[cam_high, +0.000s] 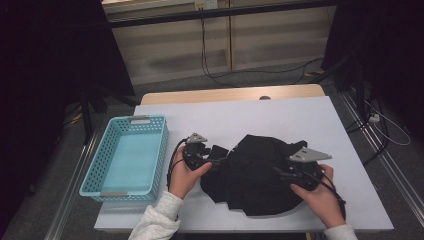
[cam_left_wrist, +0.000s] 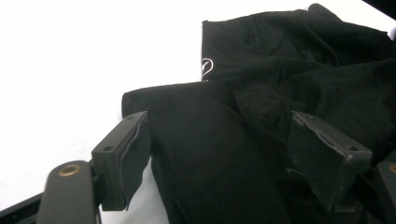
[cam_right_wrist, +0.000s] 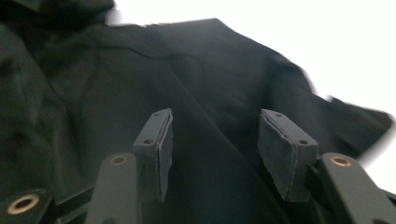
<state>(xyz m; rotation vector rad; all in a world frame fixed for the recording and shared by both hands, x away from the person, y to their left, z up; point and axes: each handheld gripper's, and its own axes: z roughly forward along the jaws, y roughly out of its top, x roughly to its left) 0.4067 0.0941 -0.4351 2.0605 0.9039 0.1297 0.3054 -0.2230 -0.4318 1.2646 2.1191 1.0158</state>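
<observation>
Across the desk (cam_high: 280, 115), a white sheet covering most of its top, a crumpled black garment (cam_high: 255, 172) lies near the front edge, right of centre. Toward the left edge sits a light-blue perforated basket (cam_high: 102, 172). At the garment's left margin the left gripper (cam_left_wrist: 219, 158) stands with jaws wide apart, a fold of the cloth lying between them, pads not pressing on it. Over the garment's right part the right gripper (cam_right_wrist: 215, 149) hangs, jaws parted, gripping nothing.
</observation>
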